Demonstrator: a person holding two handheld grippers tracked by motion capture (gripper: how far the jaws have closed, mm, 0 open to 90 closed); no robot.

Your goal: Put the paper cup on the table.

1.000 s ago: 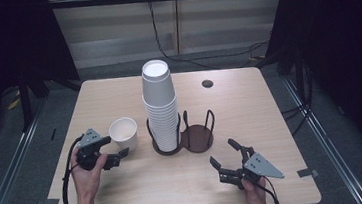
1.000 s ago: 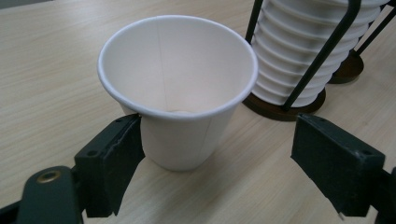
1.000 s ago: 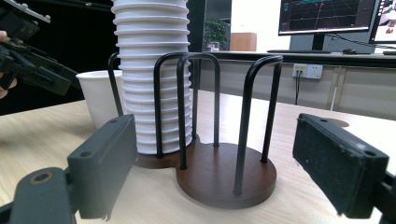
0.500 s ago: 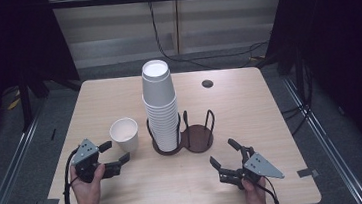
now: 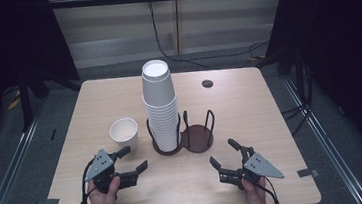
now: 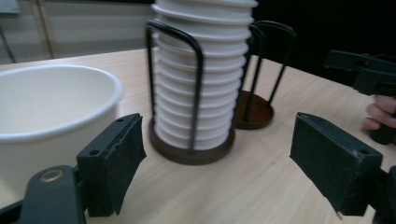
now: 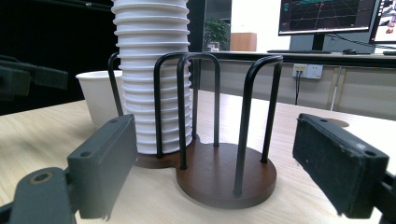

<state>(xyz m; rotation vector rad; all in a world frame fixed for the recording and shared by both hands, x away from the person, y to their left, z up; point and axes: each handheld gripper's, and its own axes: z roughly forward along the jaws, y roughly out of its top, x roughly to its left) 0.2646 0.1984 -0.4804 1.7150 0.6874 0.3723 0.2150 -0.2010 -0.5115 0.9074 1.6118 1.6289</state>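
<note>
On the table [image 5: 281,117] the loose white cup [image 5: 123,132] stands upright at about twelve o'clock from my left gripper [image 5: 133,158], jaws spread wide and holding nothing, much nearer than my right gripper [image 5: 223,152], jaws spread too.

A light wooden table [image 5: 271,123] with a round cable hole [image 5: 207,84] stood on a grey floor [image 5: 332,132], dark curtains [image 5: 342,26] hanging at both sides. Behind it ran a pale panelled wall [image 5: 112,33] with trailing black cables [image 5: 163,38]. Beyond, a desk [image 7: 299,58] carried lit monitors [image 7: 327,16], with a wall socket [image 7: 308,71] beneath.
</note>
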